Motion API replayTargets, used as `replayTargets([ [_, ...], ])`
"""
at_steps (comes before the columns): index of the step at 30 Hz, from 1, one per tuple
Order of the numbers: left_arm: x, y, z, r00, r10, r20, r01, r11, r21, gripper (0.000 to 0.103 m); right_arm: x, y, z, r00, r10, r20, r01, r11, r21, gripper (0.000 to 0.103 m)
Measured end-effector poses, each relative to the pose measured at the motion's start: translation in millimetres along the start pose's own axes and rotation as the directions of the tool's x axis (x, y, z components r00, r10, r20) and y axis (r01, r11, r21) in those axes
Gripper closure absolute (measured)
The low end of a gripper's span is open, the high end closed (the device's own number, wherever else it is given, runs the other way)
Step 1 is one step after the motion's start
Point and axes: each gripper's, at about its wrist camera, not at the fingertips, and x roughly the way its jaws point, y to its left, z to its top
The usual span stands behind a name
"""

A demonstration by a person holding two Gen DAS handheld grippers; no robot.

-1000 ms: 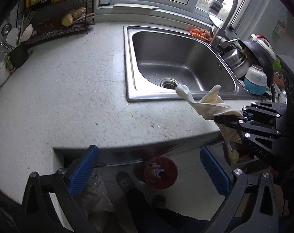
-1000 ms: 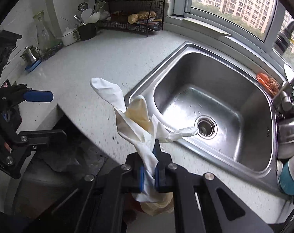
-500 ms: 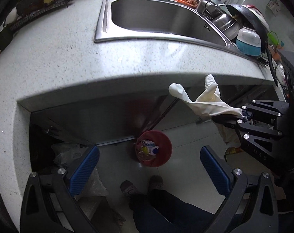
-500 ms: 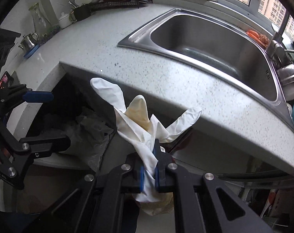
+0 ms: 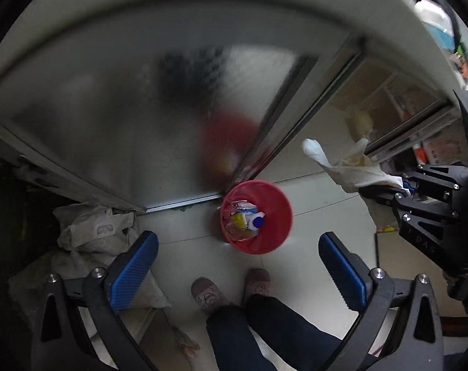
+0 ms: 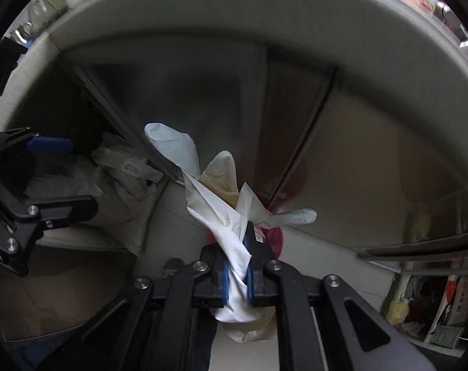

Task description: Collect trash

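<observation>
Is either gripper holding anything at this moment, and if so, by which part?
The right gripper is shut on a white rubber glove, pinched across its bunched middle, glove fingers sticking out ahead and the rest hanging behind. The left gripper is open and empty.

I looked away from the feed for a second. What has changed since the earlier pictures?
Both grippers have come down from above the countertop and sink to below the counter edge, over the floor. The red trash bin now lies ahead of the left gripper. Unchanged: the right gripper stays shut on the white glove, and the left gripper stays open and empty.
</observation>
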Motion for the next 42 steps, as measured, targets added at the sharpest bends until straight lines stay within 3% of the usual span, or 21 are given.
replayTargets([
  [5,60.9,11.0,-3.8,0.998,-0.043,-0.041,0.041,0.999,-0.030,0.000,70.4,-9.4,-6.8,0.998,-0.001,-0.062,0.003,1.000,0.021,0.096],
  [10,109.5,12.7,-10.1,0.997,-0.006,-0.079,0.008,1.000,0.023,0.000,136.4,-11.3,-9.2,0.992,0.019,-0.122,-0.017,1.000,0.018,0.096],
  [15,137.7,18.9,-11.7,0.994,-0.026,-0.105,0.026,1.000,0.004,0.000,182.0,-9.6,-17.5,0.986,0.017,-0.166,-0.015,1.000,0.012,0.096],
  [21,155.1,23.0,-8.1,0.993,-0.020,-0.120,0.021,1.000,0.013,0.000,206.1,-10.9,-20.2,0.981,0.024,-0.190,-0.025,1.000,0.000,0.096],
  [23,159.6,24.0,-6.9,0.991,-0.023,-0.129,0.024,1.000,0.011,0.000,208.1,-10.7,-26.0,0.982,0.014,-0.188,-0.017,1.000,-0.018,0.083],
  [25,160.3,22.9,-6.3,0.991,-0.029,-0.132,0.031,0.999,0.017,0.000,203.8,-10.2,-33.1,0.981,0.033,-0.190,-0.037,0.999,-0.020,0.051],
  [28,158.5,21.1,-6.4,0.991,-0.031,-0.129,0.036,0.999,0.033,0.000,196.2,-11.5,-35.1,0.984,0.035,-0.175,-0.042,0.998,-0.035,0.034],
  [30,154.7,18.7,-7.2,0.991,-0.024,-0.130,0.030,0.999,0.042,0.000,192.6,-12.1,-35.4,0.985,0.029,-0.168,-0.036,0.999,-0.040,0.014],
  [31,152.2,17.2,-7.2,0.991,-0.023,-0.133,0.029,0.999,0.043,0.000,189.9,-13.0,-34.9,0.987,0.026,-0.161,-0.032,0.999,-0.036,0.009],
  [37,101.9,3.7,-2.4,0.994,-0.035,-0.099,0.040,0.998,0.045,0.000,142.3,-17.2,-31.7,0.994,0.039,-0.098,-0.039,0.999,-0.002,0.001],
  [42,30.6,-18.1,2.7,0.999,-0.036,-0.041,0.040,0.996,0.081,0.000,66.5,-19.4,-23.0,0.999,0.044,-0.029,-0.043,0.999,0.020,0.001],
])
